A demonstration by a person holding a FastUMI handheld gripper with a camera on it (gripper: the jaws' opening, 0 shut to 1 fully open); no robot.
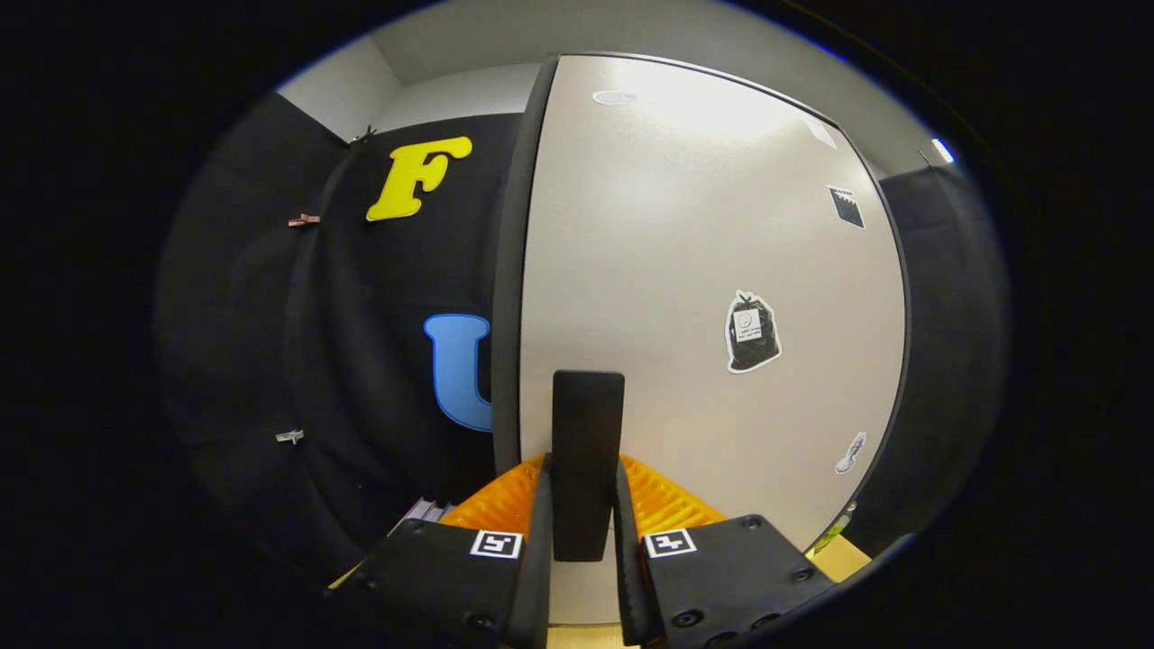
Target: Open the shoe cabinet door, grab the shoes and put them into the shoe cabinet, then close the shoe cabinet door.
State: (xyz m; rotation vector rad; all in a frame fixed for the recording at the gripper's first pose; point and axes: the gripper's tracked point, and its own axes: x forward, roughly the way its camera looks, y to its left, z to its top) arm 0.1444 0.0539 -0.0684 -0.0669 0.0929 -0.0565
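Gripping one dark handle (pixel 588 451), gripper (pixel 584 505) clamped, one pale cabinet door (pixel 685 270), four stickers

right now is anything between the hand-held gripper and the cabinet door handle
Nothing visible stands between them. The hand-held gripper already has the dark upright handle between its two fingers, which sit close against its sides, in front of the pale cabinet door. Whether both fingers press on it is hard to tell.

This is a recording booth, not a home: black cloth walls (pixel 270 361) hang beyond the gripper (pixel 584 541), whose fingers clamp the cabinet door's handle (pixel 587 451).
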